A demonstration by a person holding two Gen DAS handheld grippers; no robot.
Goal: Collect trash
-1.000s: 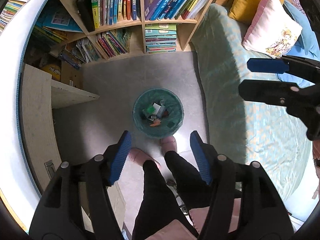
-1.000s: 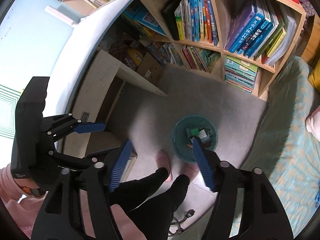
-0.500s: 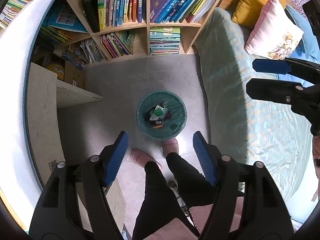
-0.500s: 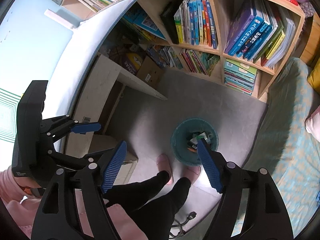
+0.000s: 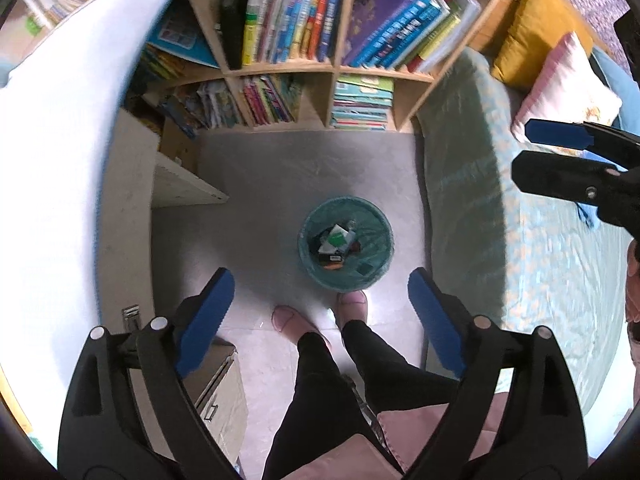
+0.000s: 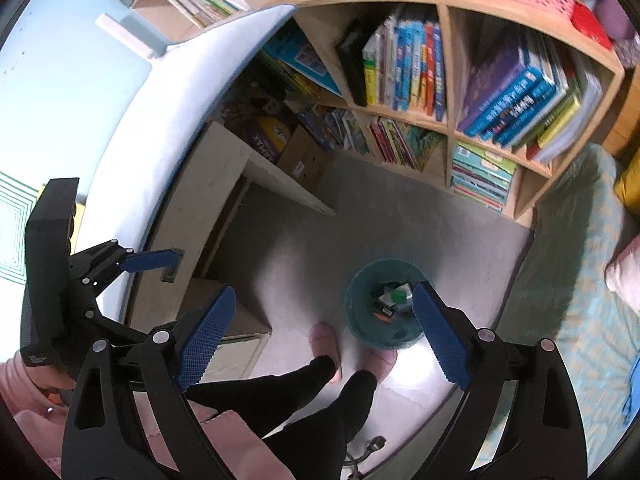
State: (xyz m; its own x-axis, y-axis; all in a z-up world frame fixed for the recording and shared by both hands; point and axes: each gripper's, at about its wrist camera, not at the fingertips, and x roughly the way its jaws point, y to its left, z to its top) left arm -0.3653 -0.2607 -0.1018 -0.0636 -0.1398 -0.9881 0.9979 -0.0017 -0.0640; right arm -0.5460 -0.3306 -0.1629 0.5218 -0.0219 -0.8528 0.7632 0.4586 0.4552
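Above the round teal mesh waste bin [image 5: 346,243] of mixed trash with unreadable labels, both left gripper [image 5: 320,296] and right gripper [image 6: 326,318] have just been opening, fingers apart, empty.

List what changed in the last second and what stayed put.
Both the left gripper and the right gripper have just been opening, nothing between their jaws, and both lifted slightly. The teal trash bin, its trash and the pink slippers stayed put.
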